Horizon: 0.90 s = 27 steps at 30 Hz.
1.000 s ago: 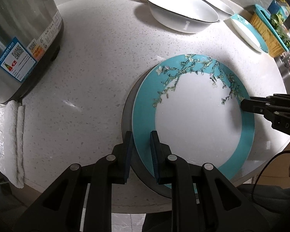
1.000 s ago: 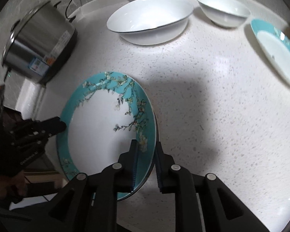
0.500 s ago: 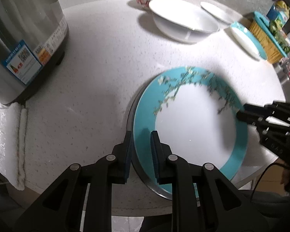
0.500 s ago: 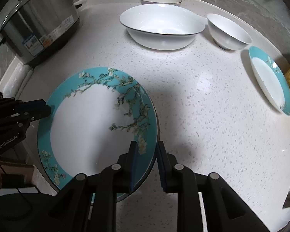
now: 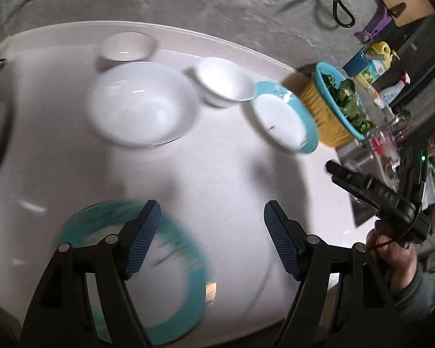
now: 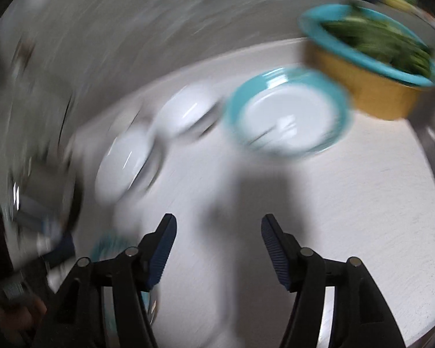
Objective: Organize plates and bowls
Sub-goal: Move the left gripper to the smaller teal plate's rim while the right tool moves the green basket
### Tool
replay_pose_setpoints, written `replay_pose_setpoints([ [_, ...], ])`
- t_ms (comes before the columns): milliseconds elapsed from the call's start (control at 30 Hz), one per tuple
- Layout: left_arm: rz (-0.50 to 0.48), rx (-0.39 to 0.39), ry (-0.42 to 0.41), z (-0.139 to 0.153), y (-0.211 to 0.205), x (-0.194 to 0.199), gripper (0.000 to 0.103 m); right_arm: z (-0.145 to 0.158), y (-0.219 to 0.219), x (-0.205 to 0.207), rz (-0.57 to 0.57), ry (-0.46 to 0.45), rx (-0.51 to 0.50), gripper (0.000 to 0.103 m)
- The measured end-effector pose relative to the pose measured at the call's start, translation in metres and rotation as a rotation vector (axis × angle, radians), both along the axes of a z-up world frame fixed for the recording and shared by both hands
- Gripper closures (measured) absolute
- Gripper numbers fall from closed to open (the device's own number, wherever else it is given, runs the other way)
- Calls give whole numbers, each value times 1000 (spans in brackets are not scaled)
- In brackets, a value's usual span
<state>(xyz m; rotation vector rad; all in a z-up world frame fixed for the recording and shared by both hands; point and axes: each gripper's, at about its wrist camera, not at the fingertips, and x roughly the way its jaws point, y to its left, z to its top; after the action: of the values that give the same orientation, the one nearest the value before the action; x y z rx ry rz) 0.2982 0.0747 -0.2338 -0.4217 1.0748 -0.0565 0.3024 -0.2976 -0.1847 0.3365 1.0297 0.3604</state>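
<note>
While both grippers hang above the white counter (image 5: 217, 174), the left gripper (image 5: 211, 237) and the right gripper (image 6: 219, 246) have their jaws opening, with nothing between them. The large teal-rimmed plate (image 5: 174, 313) lies flat on the counter, below and just left of the left gripper — free of both grips. The step in hand looks like a change of target. Ahead of both grippers and well apart from them sit a smaller teal plate (image 6: 287, 116), a big white bowl (image 5: 142, 104) and two small bowls — the next move likely calls for reaching toward the smaller plate, beside the yellow basket (image 6: 371, 92). Both views are blurred.
</note>
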Motion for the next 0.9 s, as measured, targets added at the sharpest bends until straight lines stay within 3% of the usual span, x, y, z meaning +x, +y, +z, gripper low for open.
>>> replay_pose_setpoints([
  [167, 74, -13, 8, -21, -54, 79, 31, -27, -99, 64, -226, 55, 174, 33],
  [267, 94, 20, 24, -41, -74, 126, 31, -38, -120, 93, -232, 59, 211, 33],
  [367, 123, 41, 77, -66, -83, 168, 31, -51, -123, 116, -207, 91, 230, 33],
  [533, 135, 50, 104, -87, -93, 202, 31, -70, -121, 140, -196, 122, 258, 33],
  [900, 127, 83, 104, -103, -103, 231, 31, -79, -108, 159, -223, 64, 252, 33],
])
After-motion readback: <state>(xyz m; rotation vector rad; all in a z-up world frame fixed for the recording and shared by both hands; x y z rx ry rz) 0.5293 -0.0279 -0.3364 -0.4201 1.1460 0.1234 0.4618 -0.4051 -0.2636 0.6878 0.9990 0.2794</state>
